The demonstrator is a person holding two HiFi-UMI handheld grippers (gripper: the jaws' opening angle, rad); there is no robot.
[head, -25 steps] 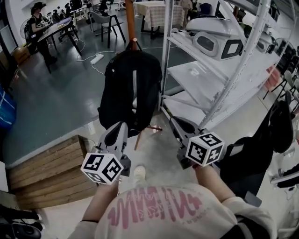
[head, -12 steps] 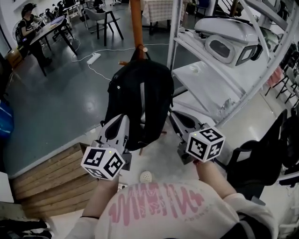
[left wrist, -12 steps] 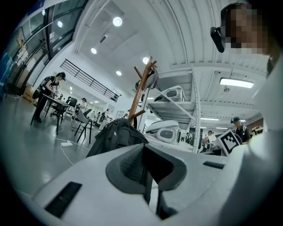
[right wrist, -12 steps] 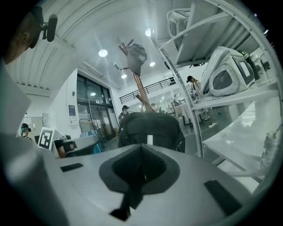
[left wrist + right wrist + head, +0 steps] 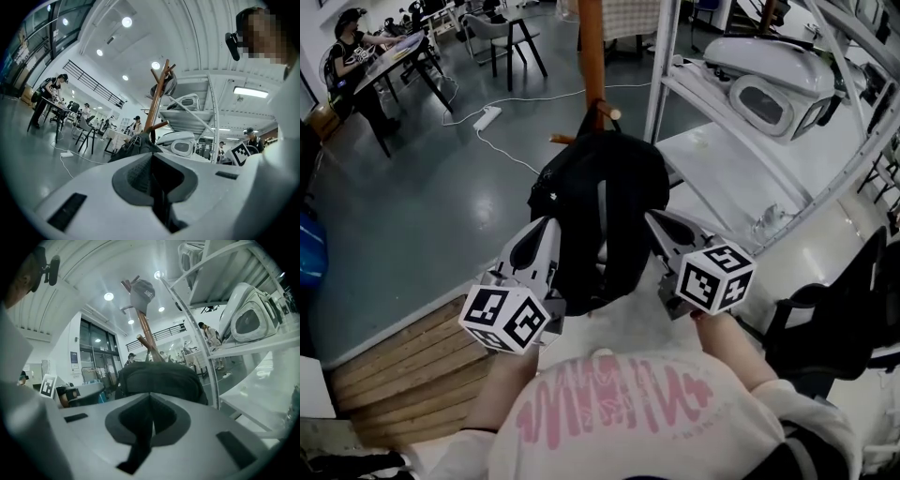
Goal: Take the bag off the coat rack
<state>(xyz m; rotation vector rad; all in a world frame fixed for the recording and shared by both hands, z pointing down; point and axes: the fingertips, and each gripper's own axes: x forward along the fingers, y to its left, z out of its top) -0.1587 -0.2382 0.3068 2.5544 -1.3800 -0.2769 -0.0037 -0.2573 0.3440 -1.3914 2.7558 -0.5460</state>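
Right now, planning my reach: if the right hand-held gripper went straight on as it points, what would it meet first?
Probably the black backpack hanging on the coat rack, dead ahead of the right hand-held gripper; depth is unclear.

No text fully legible.
- Shirt (image 5: 614, 412): large pink lettering across chest, seen upside down in head view, not decipherable.
- Cap (image 5: 143, 292) at top of coat rack (image 5: 146, 333): white print on side panel, too warped to read.
- Left marker cube (image 5: 504, 319), right marker cube (image 5: 715, 277): black-and-white square codes only, no letters.
- Wall poster (image 5: 75, 360) beside glass doors: print too small.
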